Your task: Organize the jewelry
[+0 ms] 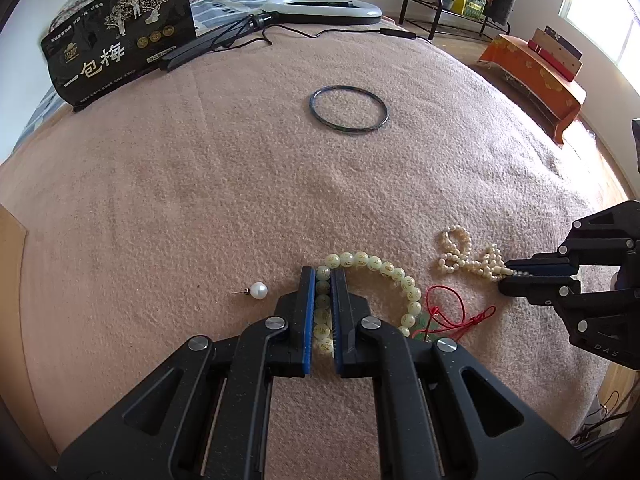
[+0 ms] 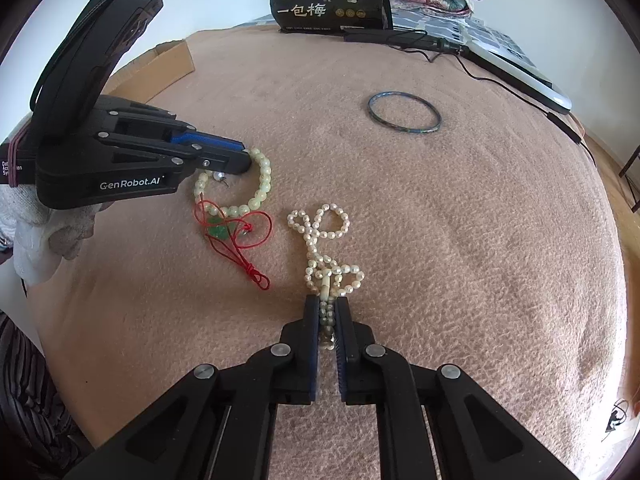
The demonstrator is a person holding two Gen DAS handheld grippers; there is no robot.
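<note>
The left gripper [image 1: 323, 276] is clenched on the pale green bracelet of large inscribed beads [image 1: 384, 270], its fingers [image 1: 307, 300] pinching one side, likely to lift the loop whole. The right gripper [image 2: 328, 304] grasps the tangled strand of small white pearls [image 2: 320, 236] at its near end. Both lie on the pink blanket-covered bed [image 1: 200, 180], apart from the thin dark blue bangle [image 1: 349, 109] and the single pearl stud earring [image 1: 256, 290].

Blanket [image 1: 200, 184]: pink, fuzzy, matt cloth w/ rough nap. Bead bracelet [image 1: 394, 274]: pale green, glossy, smooth. Pearl strand [image 2: 320, 224]: small cream beads, soft sheen. Bangle [image 1: 349, 109]: dark, thin, shiny. Red cord [image 2: 244, 248]: thin, matt. Snack bag [image 1: 120, 36]: black glossy plastic. Hand-held gripper [image 1: 322, 276] bodies: matt black plastic, blue ribbed pads, metal pins.
</note>
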